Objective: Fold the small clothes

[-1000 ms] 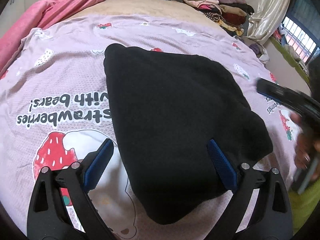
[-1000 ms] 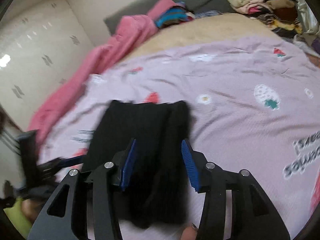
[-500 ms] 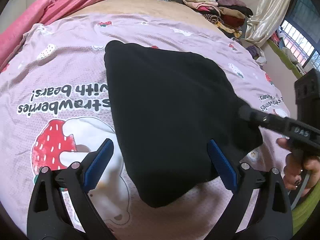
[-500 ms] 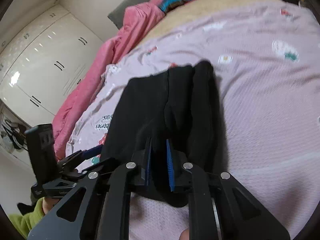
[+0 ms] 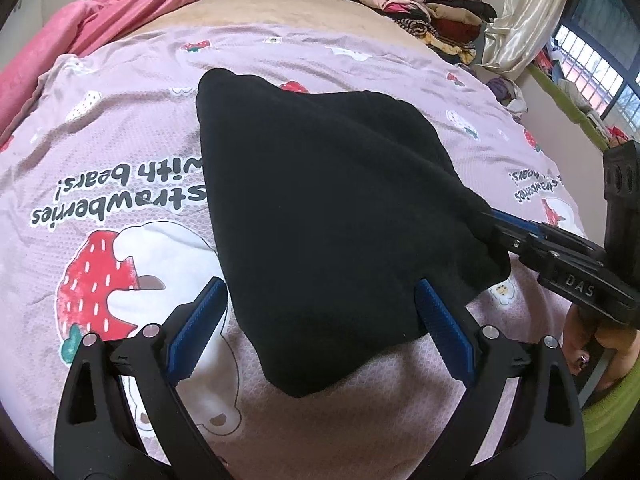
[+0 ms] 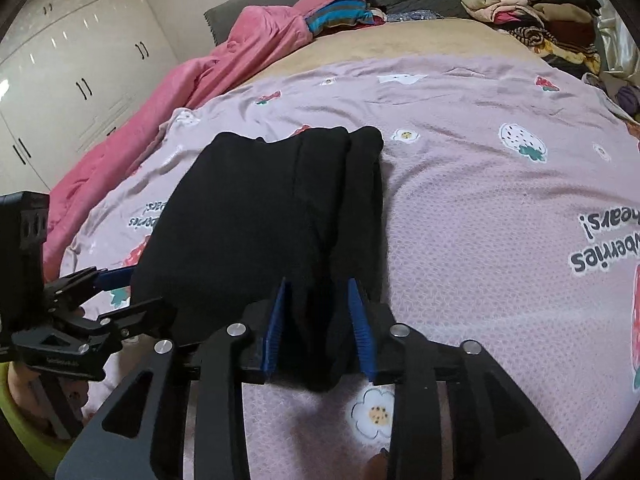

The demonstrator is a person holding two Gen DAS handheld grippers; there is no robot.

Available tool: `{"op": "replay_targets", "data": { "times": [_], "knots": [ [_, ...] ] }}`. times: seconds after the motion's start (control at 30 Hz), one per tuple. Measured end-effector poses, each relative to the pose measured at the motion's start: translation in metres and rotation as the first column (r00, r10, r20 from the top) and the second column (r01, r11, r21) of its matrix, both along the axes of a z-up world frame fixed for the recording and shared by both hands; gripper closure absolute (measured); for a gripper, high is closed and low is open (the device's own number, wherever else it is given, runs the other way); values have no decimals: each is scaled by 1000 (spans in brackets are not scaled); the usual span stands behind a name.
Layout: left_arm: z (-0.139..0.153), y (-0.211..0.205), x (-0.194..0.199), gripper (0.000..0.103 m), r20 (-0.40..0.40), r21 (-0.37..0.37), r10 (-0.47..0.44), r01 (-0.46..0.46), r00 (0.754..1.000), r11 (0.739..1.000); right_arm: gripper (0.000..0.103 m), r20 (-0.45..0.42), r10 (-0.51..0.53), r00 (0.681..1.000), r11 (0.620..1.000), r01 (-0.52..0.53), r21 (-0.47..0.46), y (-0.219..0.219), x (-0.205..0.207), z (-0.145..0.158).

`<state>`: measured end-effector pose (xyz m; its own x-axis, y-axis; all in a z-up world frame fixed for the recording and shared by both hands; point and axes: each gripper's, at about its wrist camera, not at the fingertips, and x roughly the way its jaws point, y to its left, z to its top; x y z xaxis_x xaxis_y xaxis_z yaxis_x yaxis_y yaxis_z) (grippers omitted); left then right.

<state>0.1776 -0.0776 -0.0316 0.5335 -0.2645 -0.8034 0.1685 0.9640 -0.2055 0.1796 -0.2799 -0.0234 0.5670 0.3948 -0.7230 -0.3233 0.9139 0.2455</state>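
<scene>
Our right gripper [image 6: 320,322] has just reopened its jaws partway after pinching the near edge of the folded black garment [image 5: 320,216], which lies slack between them on the bed [image 6: 480,208], so we judge the fold released; our left gripper [image 5: 320,330] gapes empty astride its near corner.

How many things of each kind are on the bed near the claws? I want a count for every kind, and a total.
Black garment: 1
Claws, left and right: 2
Pink blanket: 1
Piles of folded clothes: 1
Total: 5
</scene>
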Motion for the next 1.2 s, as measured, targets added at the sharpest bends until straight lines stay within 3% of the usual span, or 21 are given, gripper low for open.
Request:
{"op": "replay_targets", "data": {
  "times": [0.17,0.47,0.67,0.9,0.97,1.1,1.2],
  "knots": [
    [4,2,-4,15,12,2,7,-7,1000,1000,60,9,-15,1000,1000,15,-4,-5,-10,6],
    [8,6,-10,15,24,2,16,-16,1000,1000,57,69,-26,997,1000,27,-10,-1,-6,32],
    [12,13,-15,15,42,-1,25,-25,999,1000,57,60,-18,998,997,22,-80,29,58,36],
    [19,21,-15,15,65,-9,22,-22,998,1000,58,-46,-78,996,986,70,-149,54,125,-3],
    [21,22,-16,14,71,-5,17,-17,997,1000,96,-42,-64,997,988,57,-145,55,128,-4],
    [27,25,-19,13,86,-11,18,-17,996,1000,97,67,-40,997,982,52,-180,55,114,13],
    [32,27,-21,13,97,-25,27,-24,995,999,97,93,-58,994,969,78,-233,53,111,14]
  ]
}}
